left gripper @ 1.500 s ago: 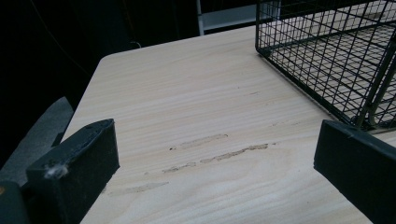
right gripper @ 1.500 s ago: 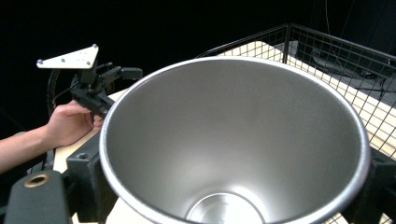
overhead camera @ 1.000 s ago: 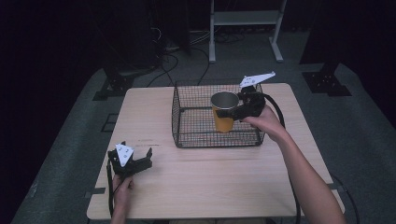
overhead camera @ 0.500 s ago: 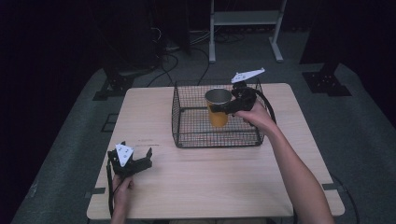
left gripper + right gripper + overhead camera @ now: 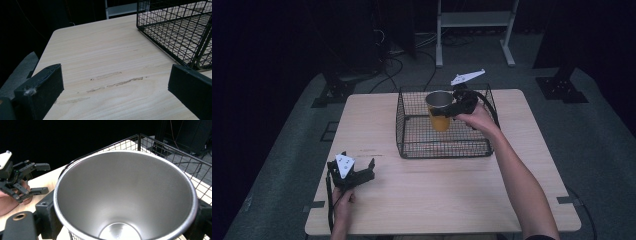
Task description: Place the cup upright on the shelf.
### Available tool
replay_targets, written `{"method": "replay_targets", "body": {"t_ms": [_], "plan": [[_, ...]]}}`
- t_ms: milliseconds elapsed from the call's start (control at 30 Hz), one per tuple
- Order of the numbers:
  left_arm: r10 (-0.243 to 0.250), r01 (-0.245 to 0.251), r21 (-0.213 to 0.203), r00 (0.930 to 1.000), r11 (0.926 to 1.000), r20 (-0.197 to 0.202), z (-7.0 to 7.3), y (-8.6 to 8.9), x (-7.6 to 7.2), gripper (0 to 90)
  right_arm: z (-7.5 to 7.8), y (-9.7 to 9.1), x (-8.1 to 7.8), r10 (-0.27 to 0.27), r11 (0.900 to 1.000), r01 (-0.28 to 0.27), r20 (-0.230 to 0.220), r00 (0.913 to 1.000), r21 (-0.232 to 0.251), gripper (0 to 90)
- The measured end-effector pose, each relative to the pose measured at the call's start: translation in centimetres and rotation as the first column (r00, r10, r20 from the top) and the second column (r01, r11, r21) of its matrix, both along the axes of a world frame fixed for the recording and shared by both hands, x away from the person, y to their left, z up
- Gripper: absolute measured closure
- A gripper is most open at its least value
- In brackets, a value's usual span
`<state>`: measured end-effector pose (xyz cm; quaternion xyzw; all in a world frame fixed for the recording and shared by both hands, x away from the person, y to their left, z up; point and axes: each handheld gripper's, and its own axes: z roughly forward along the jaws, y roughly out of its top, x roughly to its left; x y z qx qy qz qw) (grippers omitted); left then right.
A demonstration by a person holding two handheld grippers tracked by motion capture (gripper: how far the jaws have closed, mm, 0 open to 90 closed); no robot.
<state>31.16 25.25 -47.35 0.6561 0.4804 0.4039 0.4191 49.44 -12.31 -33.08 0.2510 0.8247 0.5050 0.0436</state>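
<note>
High view: the right claw [image 5: 451, 111] is clamped on a yellow steel-lined cup [image 5: 439, 111], held above the wire basket [image 5: 447, 148]. The left claw [image 5: 362, 176] rests on the desk [image 5: 437, 190], jaws apart. Probably a lift-out; next needs clearing the basket's rim.
</note>
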Motion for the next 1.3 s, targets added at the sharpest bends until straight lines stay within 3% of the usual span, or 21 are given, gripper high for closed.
{"method": "replay_targets", "body": {"t_ms": [300, 967, 1300], "plan": [[0.001, -0.001, 0.000, 1.0000, 1.0000, 0.000, 0.0, 0.0, 0.0, 0.0, -1.4, 0.8, 1.5, -0.006, 1.0000, 0.006, -0.042, 0.9991, -0.001, 11.5], [0.001, -0.001, -0.002, 1.0000, 1.0000, 0.001, 0.0, 0.1, 0.0, 0.0, -3.7, 0.9, 3.6, -0.035, 0.9991, 0.033, -0.072, 0.9968, -0.024, 11.4], [0.000, 0.000, -0.008, 1.0000, 1.0000, 0.001, 0.0, 0.1, 0.0, 0.0, -5.1, 1.2, 4.3, -0.047, 0.9964, 0.041, -0.079, 0.9958, -0.075, 11.3]]}}
